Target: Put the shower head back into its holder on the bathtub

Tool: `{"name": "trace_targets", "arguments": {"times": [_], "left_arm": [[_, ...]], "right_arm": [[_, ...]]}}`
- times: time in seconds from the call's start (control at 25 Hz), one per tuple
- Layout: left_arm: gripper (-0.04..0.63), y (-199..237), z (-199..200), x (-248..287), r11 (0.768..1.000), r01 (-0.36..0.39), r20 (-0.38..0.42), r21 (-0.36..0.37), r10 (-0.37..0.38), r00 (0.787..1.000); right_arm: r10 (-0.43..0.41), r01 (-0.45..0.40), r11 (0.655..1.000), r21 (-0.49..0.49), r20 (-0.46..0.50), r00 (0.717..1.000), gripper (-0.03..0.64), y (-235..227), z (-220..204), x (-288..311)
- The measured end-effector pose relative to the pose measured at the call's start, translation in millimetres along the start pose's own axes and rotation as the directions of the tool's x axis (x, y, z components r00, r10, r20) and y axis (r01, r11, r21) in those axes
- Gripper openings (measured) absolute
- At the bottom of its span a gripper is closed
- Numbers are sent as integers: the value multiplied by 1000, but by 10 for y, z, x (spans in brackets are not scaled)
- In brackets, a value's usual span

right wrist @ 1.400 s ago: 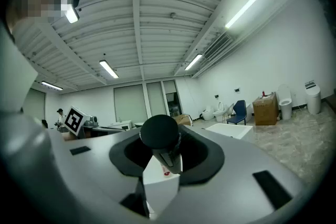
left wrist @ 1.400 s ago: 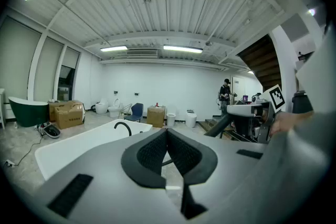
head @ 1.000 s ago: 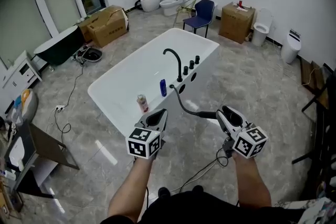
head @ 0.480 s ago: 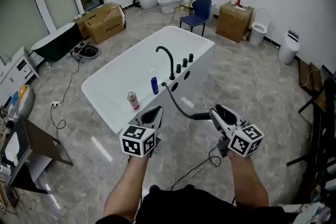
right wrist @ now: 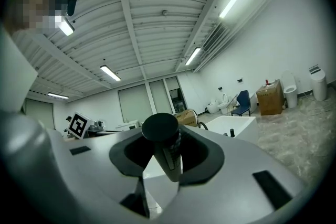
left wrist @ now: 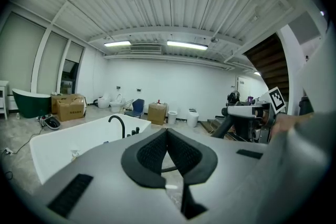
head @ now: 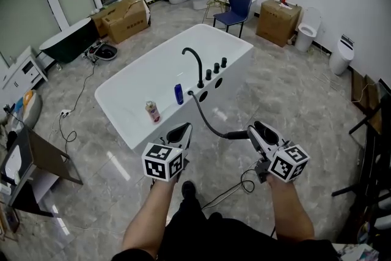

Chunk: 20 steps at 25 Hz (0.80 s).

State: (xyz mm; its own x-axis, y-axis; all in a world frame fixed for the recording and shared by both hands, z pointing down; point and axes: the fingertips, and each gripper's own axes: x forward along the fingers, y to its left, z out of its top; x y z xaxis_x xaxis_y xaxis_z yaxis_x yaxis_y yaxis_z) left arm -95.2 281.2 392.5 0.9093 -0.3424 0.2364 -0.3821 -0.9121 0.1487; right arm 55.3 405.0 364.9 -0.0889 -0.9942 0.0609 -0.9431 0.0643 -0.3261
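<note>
Your right gripper (head: 261, 133) is clamped on the black handle of the shower head (head: 237, 135), held in the air near you, apart from the white bathtub (head: 235, 73). Its black hose (head: 206, 119) runs far-left to the tub rim beside the black curved faucet (head: 195, 64). Your left gripper (head: 181, 132) is closed and empty.

Left claw (head: 182, 130) closed, empty; right claw (head: 256, 131) tight on shower head (head: 236, 135).
</note>
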Motion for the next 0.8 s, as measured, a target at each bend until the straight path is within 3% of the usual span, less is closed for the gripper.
{"name": "trace_targets", "arguments": {"times": [0.8], "left_arm": [[15, 867, 323, 1160, 997, 78, 5, -13, -78, 997]], "right_arm": [[-74, 74, 997, 1, 29, 997, 133, -673, 460, 1134]]}}
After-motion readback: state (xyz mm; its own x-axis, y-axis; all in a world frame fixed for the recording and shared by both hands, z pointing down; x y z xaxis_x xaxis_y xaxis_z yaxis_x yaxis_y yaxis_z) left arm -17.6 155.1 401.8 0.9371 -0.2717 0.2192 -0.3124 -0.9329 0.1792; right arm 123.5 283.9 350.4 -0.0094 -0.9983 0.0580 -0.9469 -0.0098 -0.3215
